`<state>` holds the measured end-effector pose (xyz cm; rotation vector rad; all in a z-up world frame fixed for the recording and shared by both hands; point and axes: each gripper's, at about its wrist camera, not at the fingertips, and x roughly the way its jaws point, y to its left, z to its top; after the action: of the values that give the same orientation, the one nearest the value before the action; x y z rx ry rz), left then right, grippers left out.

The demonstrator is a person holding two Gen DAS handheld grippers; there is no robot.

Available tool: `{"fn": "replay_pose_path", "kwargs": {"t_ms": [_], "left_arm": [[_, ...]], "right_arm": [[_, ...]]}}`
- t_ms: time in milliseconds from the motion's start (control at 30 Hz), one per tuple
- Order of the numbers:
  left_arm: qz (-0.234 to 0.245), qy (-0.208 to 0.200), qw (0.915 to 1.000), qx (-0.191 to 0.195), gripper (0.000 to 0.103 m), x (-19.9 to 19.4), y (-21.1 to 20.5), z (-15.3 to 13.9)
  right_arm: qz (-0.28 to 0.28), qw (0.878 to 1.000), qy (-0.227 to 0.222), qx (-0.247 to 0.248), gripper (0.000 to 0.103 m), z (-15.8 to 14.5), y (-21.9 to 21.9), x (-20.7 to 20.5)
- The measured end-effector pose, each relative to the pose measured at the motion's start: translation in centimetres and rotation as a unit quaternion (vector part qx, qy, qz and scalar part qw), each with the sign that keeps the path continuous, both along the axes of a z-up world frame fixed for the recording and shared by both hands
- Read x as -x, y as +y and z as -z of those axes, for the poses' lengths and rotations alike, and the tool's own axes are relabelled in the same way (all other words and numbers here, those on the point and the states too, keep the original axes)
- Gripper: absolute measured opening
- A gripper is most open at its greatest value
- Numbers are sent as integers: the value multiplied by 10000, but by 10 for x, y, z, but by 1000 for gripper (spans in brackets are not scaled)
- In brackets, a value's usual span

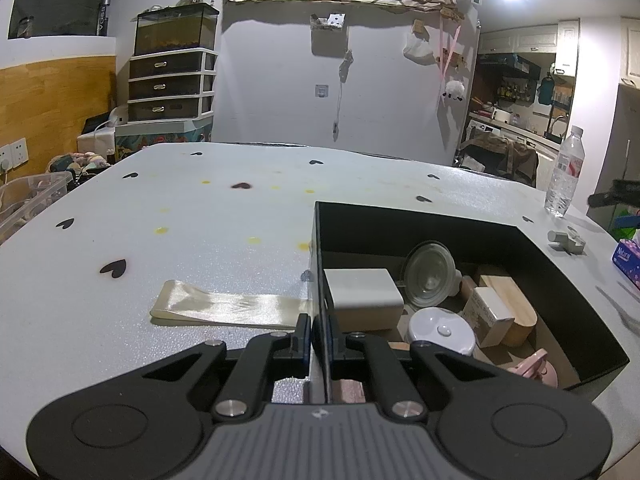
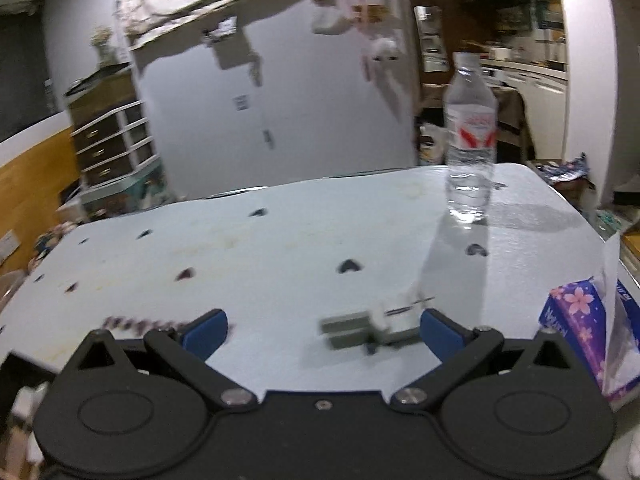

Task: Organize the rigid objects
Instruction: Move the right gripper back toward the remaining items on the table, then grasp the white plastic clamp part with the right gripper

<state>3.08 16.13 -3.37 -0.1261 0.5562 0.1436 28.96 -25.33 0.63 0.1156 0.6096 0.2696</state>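
1. Black walls make up the box (image 1: 560, 280) on your table (image 1: 200, 216). Your left gripper (image 1: 319, 332) has its jaws squeezed tight on the box's left wall, one finger outside and one inside.
2. Inside the box you can see a white block (image 1: 362, 294), a clear round lid (image 1: 430, 274), a white round tub (image 1: 440, 330), a small cream carton (image 1: 490, 312), a wooden piece (image 1: 508, 292) and something pink (image 1: 534, 368).
3. A shiny cream ribbon (image 1: 224, 307) lies flat on the table, just left of the box.
4. Your right gripper (image 2: 324, 330) has its jaws wide open and holds nothing.
5. A small grey and white piece (image 2: 368, 328) sits on the table between the blue fingertips (image 2: 206, 332), closer to the right one. It looks blurry.
6. A water bottle (image 2: 471, 136) stands upright near the far edge.
7. A purple tissue box (image 2: 584, 324) sits at the right edge.
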Motion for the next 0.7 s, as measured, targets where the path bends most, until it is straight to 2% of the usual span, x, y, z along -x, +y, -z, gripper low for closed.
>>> {"fn": "replay_pose_path", "kwargs": {"t_ms": [100,367,533,700], "left_arm": [[-2,4,10000,-12,7,0,0,0],[-34,42,10000,-54,7,-3,-4,1],[-47,56,10000,-38,7,-4,-5,1],[-67,69,9999,-62,7,-5,-7,1]], "right_arm": [[-230,9997,-81,14,103,16,-5,-18],[-234,9952,-91,950,103,52,-11,-49],[-420,9928,-212,1100,103,65,-16,-55],[-554,9901,-140,1284,103,74,-7,-57]]}}
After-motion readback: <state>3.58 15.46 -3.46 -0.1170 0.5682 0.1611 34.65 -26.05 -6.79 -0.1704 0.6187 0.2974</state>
